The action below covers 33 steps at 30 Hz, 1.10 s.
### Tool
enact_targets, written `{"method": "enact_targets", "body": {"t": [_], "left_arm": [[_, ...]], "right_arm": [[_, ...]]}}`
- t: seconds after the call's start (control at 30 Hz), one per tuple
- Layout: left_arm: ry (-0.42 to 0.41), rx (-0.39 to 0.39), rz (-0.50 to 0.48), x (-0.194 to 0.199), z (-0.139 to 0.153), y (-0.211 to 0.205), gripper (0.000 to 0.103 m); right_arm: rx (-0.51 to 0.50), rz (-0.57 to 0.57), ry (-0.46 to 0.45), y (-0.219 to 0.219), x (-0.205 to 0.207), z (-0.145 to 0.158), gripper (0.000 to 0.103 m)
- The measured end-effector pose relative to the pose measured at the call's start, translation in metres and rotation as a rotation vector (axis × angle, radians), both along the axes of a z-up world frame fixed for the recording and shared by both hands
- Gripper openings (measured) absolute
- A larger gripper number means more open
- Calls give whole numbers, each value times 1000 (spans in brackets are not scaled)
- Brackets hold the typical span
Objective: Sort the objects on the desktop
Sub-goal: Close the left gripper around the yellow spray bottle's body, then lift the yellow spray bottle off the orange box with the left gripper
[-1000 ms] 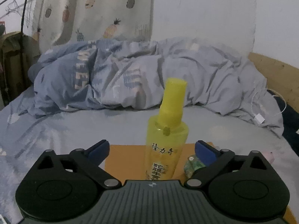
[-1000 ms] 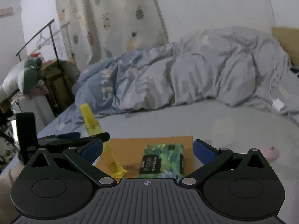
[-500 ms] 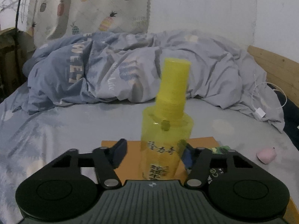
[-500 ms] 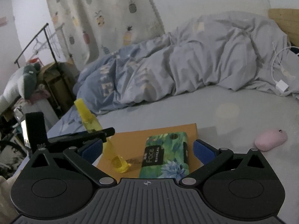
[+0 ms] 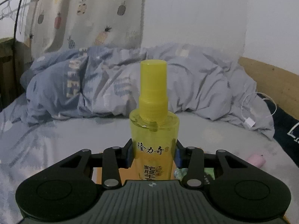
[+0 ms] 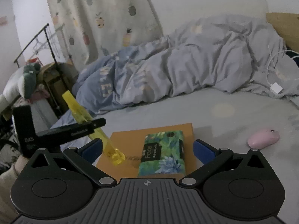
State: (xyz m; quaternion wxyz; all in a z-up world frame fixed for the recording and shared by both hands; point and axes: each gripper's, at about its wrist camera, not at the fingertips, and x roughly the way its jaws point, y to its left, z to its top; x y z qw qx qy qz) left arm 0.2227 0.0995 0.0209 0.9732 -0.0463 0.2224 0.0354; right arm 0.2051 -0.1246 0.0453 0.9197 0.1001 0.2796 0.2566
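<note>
My left gripper (image 5: 153,155) is shut on a yellow spray bottle (image 5: 153,115), gripping its body just above the orange board (image 5: 125,173). In the right wrist view the same bottle (image 6: 89,123) stands tilted on the orange board (image 6: 168,130), held by the left gripper's black finger (image 6: 74,130). A green floral tissue pack (image 6: 163,153) lies flat on the board. My right gripper (image 6: 147,149) is open and empty, with the tissue pack between its blue pads.
A pink mouse (image 6: 263,138) lies on the grey bed sheet right of the board. A crumpled grey-blue duvet (image 6: 177,71) fills the back. A white charger and cable (image 6: 276,88) lie at right. A clothes rack and clutter (image 6: 37,71) stand at left.
My left gripper closed from wide open onto the yellow bottle. My right gripper rose and tilted down, bringing the tissue pack and pink mouse further into view.
</note>
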Motion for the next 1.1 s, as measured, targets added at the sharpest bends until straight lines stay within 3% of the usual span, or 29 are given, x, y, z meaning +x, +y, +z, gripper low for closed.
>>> {"method": "enact_targets", "body": {"t": [0.73,1.1], "left_arm": [[-183,11,14,-108,93,-6,41],[-237,-1,-29,-160,107,-23,41]], "right_arm": [[5,58,-156,1,-80,83,103],[8,87,-193,-8,-132,98,103]]}}
